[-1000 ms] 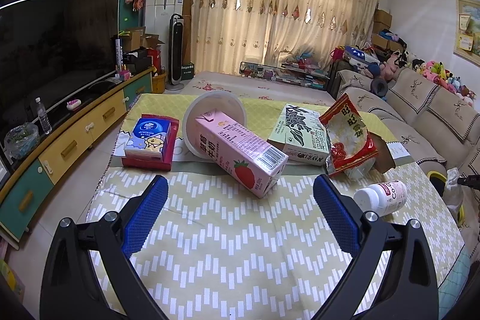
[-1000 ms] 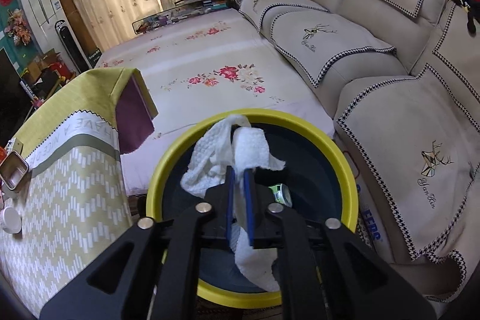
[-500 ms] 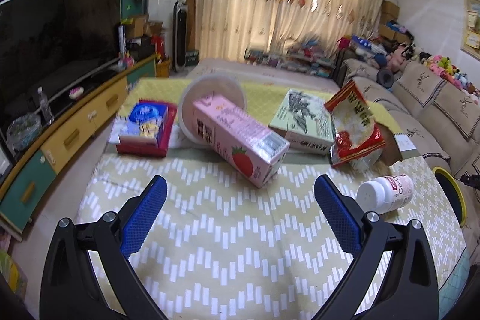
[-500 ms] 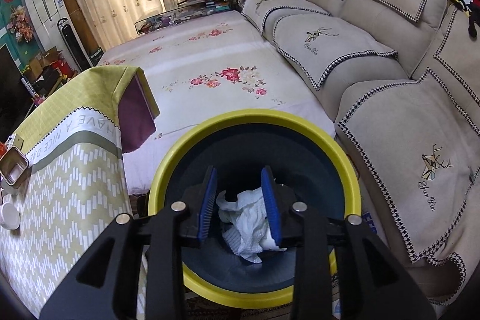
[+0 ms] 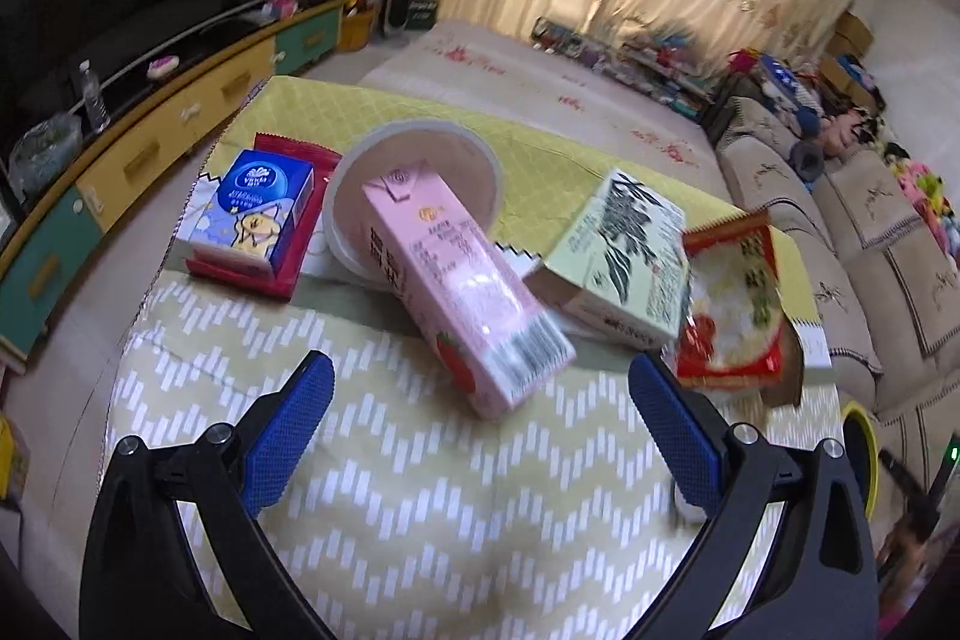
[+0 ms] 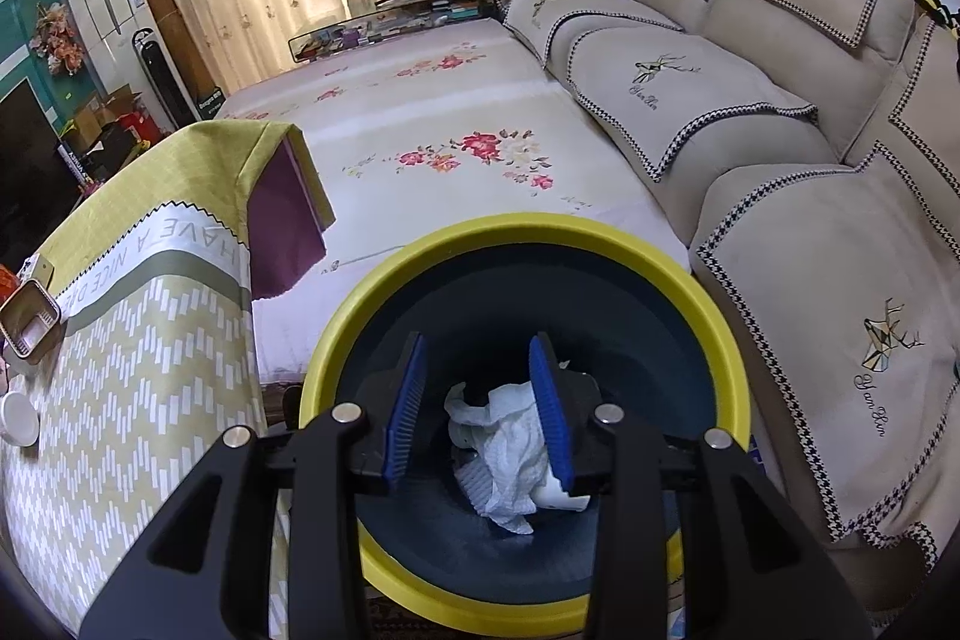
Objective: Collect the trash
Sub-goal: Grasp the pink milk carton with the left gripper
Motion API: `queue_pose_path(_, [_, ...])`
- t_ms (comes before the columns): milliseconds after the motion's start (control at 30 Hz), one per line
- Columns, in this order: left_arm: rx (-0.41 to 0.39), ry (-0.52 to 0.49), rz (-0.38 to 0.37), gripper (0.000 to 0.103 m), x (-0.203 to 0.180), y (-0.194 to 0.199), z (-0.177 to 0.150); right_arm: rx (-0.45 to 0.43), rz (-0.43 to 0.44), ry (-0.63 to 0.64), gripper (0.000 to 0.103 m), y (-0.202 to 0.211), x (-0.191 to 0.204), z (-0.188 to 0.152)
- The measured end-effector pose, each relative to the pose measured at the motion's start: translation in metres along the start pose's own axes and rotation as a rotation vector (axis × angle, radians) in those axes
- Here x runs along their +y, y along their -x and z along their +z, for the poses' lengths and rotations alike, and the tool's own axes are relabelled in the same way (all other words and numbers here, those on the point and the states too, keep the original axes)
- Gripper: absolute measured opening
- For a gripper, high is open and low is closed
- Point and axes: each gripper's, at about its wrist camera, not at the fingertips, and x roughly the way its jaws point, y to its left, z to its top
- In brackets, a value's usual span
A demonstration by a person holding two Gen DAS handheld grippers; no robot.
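Over the bin (image 6: 528,232) beside the table (image 5: 420,490), the right gripper (image 6: 480,400), jaws just opened, hangs above the dropped tissue (image 6: 504,454), while the left gripper (image 5: 480,412), jaws wide, faces the pink milk carton (image 5: 456,292) mid-table, probably light and stiff, best pinched across its flat sides.

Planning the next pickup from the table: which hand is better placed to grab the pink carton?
Left. The left gripper is open and faces the pink carton on the table. The right gripper hangs over the bin, open, tissue dropped inside.
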Motion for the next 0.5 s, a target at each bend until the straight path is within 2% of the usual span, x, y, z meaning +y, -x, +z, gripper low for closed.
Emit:
queue_pose_path(133, [0.059,0.008,0.033,0.097,-0.008,-0.020,0.018,0.009,0.015,-0.002,0.035,-0.006,-0.001,-0.003])
queue_pose_path(300, [0.094,-0.023,0.128,0.093,-0.018,-0.046,0.031,0.016,0.025,0.003,0.035,-0.009,-0.002,-0.004])
queue_pose_path(400, [0.136,-0.003,0.115,0.085,-0.015,-0.059,0.034,0.019,0.026,0.006,0.037,-0.010,-0.003,-0.004])
queue_pose_path(467, [0.166,0.004,0.105,0.073,-0.015,-0.067,0.034,0.021,0.025,0.004,0.038,-0.011,-0.005,-0.005])
queue_pose_path(500, [0.181,0.012,0.098,0.071,-0.014,-0.071,0.034,0.021,0.025,0.001,0.038,-0.011,-0.005,-0.006])
